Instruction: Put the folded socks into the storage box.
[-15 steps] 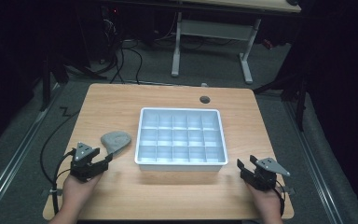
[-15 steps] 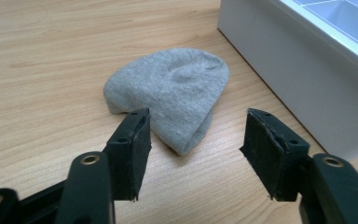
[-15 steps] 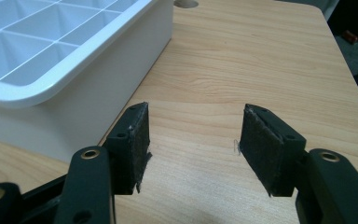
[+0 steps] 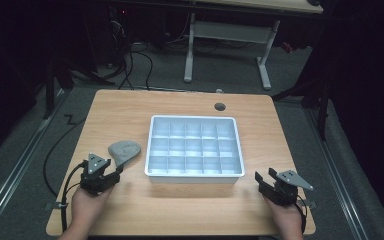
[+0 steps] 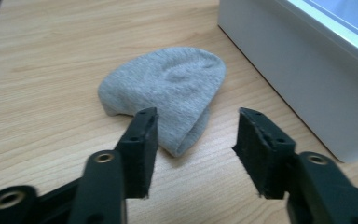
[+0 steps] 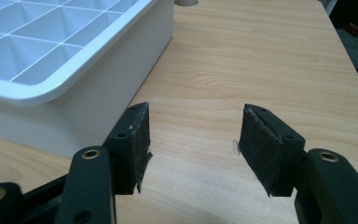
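A folded grey sock (image 4: pixel 124 149) lies on the wooden table, left of a white tray (image 4: pixel 152 150) split into several compartments. My left gripper (image 4: pixel 111 171) sits just short of the sock, jaws open, the sock's near edge (image 5: pixel 177 93) right ahead of the fingertips and not between them. My right gripper (image 4: pixel 266 183) rests near the table's front right, beside the tray's front right corner (image 6: pixel 51 88), open with bare wood between its pads (image 6: pixel 261 140).
A round cable hole (image 4: pixel 220 106) sits near the table's far edge. Beyond the table stand a desk frame (image 4: pixel 230 40) and cables on a dark floor. The table (image 4: pixel 180 210) has free room in front of the tray and along its right side.
The left gripper has edged slightly toward the sock. The right gripper holds about the same spot.
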Action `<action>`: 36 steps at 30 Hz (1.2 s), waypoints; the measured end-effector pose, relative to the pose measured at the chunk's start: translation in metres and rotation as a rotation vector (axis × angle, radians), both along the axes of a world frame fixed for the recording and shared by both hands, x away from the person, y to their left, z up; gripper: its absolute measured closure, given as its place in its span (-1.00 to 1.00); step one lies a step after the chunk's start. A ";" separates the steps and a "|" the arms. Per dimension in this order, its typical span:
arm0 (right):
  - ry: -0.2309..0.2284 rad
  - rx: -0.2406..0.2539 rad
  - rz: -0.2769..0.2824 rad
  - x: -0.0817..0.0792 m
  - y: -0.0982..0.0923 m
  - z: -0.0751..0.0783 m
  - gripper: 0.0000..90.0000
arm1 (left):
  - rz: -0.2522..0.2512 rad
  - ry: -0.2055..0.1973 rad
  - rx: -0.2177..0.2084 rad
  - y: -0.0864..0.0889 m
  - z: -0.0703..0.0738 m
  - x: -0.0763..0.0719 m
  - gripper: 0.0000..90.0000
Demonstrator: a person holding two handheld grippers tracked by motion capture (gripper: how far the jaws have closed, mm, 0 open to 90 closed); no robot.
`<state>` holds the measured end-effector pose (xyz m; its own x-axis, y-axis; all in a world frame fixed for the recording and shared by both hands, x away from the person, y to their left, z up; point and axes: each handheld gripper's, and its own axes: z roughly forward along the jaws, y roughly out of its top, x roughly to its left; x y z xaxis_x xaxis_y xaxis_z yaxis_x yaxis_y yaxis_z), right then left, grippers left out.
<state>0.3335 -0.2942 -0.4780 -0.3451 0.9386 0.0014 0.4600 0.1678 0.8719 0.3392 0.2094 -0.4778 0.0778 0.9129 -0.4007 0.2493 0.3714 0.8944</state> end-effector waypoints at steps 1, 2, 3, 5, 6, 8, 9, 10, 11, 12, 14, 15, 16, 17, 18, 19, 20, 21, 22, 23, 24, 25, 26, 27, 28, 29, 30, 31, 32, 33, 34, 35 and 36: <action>0.000 0.000 0.000 0.000 0.000 0.000 -0.06 | 0.000 0.000 0.000 0.000 0.000 0.000 0.01; -0.001 -0.009 0.008 -0.005 0.000 0.000 -0.05 | -0.025 0.013 -0.011 -0.004 0.000 -0.002 0.01; -0.004 -0.015 0.010 -0.007 0.000 0.000 -0.05 | -0.043 0.022 -0.016 -0.006 0.000 -0.003 0.01; -0.011 -0.022 0.020 -0.010 -0.001 0.001 -0.05 | -0.073 0.020 -0.022 -0.010 0.001 -0.006 0.03; -0.015 -0.024 0.021 -0.011 -0.002 0.003 -0.04 | -0.073 0.020 -0.022 -0.010 0.001 -0.006 0.11; -0.024 -0.023 0.023 -0.011 -0.003 0.004 -0.02 | -0.113 0.007 -0.011 -0.014 0.004 -0.010 0.38; -0.032 -0.007 0.019 -0.009 -0.005 0.007 0.02 | -0.127 0.005 0.003 -0.017 0.008 -0.010 0.59; -0.032 0.004 0.017 -0.008 -0.005 0.007 0.03 | -0.117 0.001 0.009 -0.019 0.009 -0.008 0.73; -0.032 0.012 0.018 -0.007 -0.005 0.007 0.03 | -0.110 0.007 0.017 -0.020 0.010 -0.003 0.78; -0.032 0.012 0.018 -0.007 -0.005 0.007 0.03 | -0.110 0.007 0.017 -0.020 0.010 -0.003 0.76; -0.024 0.018 0.022 -0.005 -0.004 0.005 0.03 | -0.097 0.010 0.022 -0.025 0.013 0.013 0.50; -0.020 0.018 0.027 -0.004 -0.004 0.003 0.03 | -0.091 0.003 0.031 -0.028 0.014 0.021 0.50; -0.015 0.016 0.030 -0.002 -0.004 0.002 0.03 | -0.082 -0.004 0.030 -0.032 0.015 0.029 0.41; -0.009 0.005 0.038 0.000 -0.003 0.000 0.03 | -0.075 0.000 0.036 -0.041 0.011 0.045 0.39; -0.009 0.005 0.038 0.000 -0.003 0.000 0.03 | -0.075 0.000 0.036 -0.041 0.011 0.045 0.40; -0.013 -0.001 0.043 0.000 -0.003 0.000 0.02 | -0.071 0.008 0.059 -0.044 0.006 0.051 0.40; -0.014 0.000 0.047 0.000 -0.002 0.001 0.02 | -0.072 0.028 0.071 -0.047 -0.001 0.056 0.46; -0.021 0.000 0.051 -0.002 -0.002 0.001 0.02 | -0.075 0.052 0.075 -0.048 -0.005 0.058 0.49; -0.025 0.000 0.055 -0.002 -0.002 0.002 0.02 | -0.074 0.074 0.086 -0.049 -0.010 0.059 0.49; -0.023 0.006 0.054 -0.004 -0.002 0.002 0.02 | -0.073 0.088 0.093 -0.048 -0.015 0.058 0.51; -0.023 0.010 0.058 -0.005 -0.002 0.002 0.02 | -0.068 0.098 0.091 -0.046 -0.018 0.057 0.51; -0.026 0.010 0.060 -0.005 -0.002 0.002 0.02 | -0.065 0.116 0.079 -0.042 -0.020 0.055 0.51; -0.028 0.010 0.063 -0.006 -0.002 0.002 0.02 | -0.063 0.134 0.061 -0.038 -0.022 0.054 0.51; -0.026 0.012 0.062 -0.005 -0.002 0.002 0.02 | -0.067 0.173 0.044 -0.033 -0.026 0.050 0.50; -0.026 0.012 0.062 -0.005 -0.002 0.002 0.02 | -0.067 0.173 0.044 -0.033 -0.026 0.050 0.49; -0.026 0.014 0.063 -0.004 -0.002 0.002 0.02 | -0.075 0.197 0.042 -0.030 -0.029 0.047 0.49; -0.027 0.016 0.063 -0.004 -0.002 0.002 0.01 | -0.077 0.210 0.046 -0.027 -0.031 0.043 0.48; -0.025 0.015 0.064 -0.004 -0.001 0.002 0.01 | -0.102 0.211 0.042 -0.025 -0.029 0.032 0.46; -0.026 0.014 0.066 -0.004 -0.001 0.002 0.01 | -0.102 0.211 0.042 -0.025 -0.029 0.032 0.45; -0.026 0.014 0.066 -0.004 -0.001 0.002 0.01 | -0.110 0.194 0.036 -0.025 -0.024 0.027 0.45; -0.027 0.010 0.068 -0.005 0.000 0.003 0.01 | -0.115 0.142 0.023 -0.026 -0.010 0.026 0.46; -0.027 0.010 0.068 -0.005 0.000 0.003 0.01 | -0.115 0.142 0.023 -0.026 -0.010 0.026 0.48; -0.029 0.007 0.070 -0.005 0.001 0.003 0.01 | -0.101 0.097 0.021 -0.028 0.003 0.035 0.53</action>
